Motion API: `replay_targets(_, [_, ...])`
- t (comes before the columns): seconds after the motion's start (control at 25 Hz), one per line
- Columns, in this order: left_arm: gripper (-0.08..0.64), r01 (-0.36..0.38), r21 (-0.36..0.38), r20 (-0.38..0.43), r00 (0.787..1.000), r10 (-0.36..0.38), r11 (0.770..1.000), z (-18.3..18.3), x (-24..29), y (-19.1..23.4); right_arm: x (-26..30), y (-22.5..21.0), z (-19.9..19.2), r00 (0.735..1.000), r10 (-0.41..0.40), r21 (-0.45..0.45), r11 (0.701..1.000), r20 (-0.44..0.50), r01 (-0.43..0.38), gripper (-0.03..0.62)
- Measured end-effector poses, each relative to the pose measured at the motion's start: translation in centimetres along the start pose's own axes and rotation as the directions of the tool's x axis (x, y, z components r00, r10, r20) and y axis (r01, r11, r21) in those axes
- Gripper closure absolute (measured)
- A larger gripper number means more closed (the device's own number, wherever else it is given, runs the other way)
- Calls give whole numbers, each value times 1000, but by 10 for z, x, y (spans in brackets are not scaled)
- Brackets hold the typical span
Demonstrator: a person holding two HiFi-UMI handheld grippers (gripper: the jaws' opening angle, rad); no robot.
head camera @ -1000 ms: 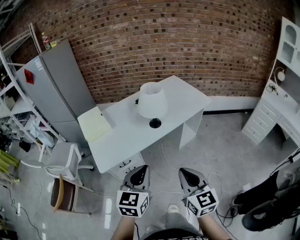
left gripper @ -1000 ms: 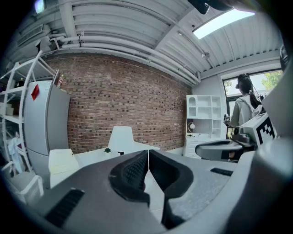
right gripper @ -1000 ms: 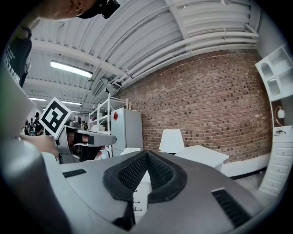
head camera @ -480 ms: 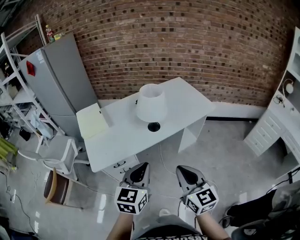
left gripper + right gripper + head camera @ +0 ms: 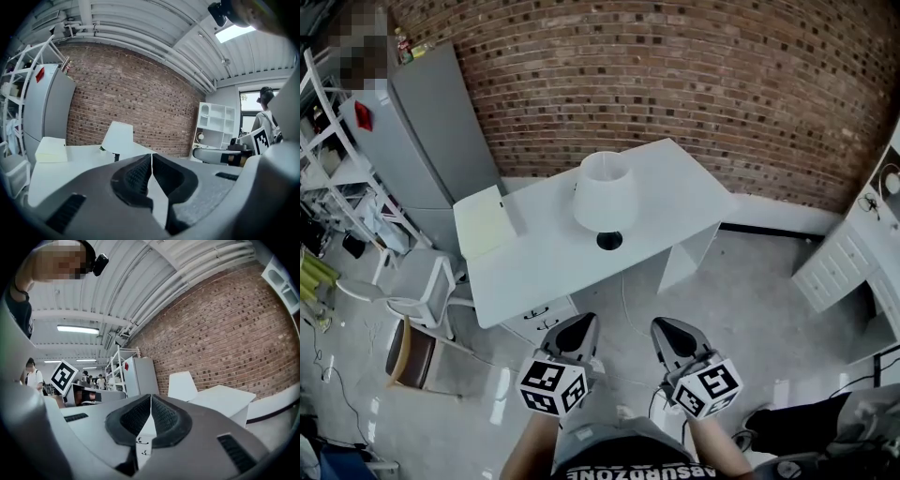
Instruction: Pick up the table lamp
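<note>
A table lamp with a white shade and a black round base stands upright near the middle of the white desk. It also shows in the left gripper view as the lamp and in the right gripper view as the lamp, far ahead of both. My left gripper and right gripper hover side by side over the floor in front of the desk, well short of it. Both are shut with nothing between their jaws.
A pale yellow pad lies on the desk's left end. A grey fridge and white shelving stand at left, a white chair beside the desk, white drawers at right. A brick wall runs behind.
The view has shifted closer to the desk, which now sits nearer the frame's middle. Both grippers have moved forward a little and stay shut.
</note>
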State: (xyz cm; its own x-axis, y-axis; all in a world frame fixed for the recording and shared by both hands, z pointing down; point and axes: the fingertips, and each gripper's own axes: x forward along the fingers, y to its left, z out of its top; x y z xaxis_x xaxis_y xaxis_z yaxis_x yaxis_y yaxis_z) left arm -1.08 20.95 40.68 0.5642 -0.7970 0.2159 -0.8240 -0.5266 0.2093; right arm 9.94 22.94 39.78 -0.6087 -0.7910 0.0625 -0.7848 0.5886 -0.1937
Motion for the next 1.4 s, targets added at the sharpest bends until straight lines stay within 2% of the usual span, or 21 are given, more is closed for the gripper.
replay_targets(0.4, [549,35,10,16,999,-36,999,23,50,21,40,-35,10,1000,20,48,999,17,-21,591])
replay_targets(0.56, [545,34,-6,-4,999,-34,999,29,71,48,69,-52,10,1000,24,92,995,-2,-24,523])
replay_targets(0.72, [461,73,-56,1,997,-73,996,39,95,80,99,-72,16,1000,22,134,991,8,-23,467])
replay_targets(0.8, [416,102,-109,10,995,-102,989,44,108,96,112,-84,21,999,18,160,987,35,-24,451])
replay_targets(0.92, [326,107,-180,13,994,-107,978,50,127,122,131,-100,25,998,9,196,980,57,-20,438])
replay_targets(1.04, [298,104,-203,-6,994,-108,974,52,144,145,149,-114,24,999,11,222,975,41,-20,410])
replay_targets(1.4, [276,113,-232,-48,991,-128,966,55,198,202,211,-159,16,1000,-21,273,962,-8,23,357])
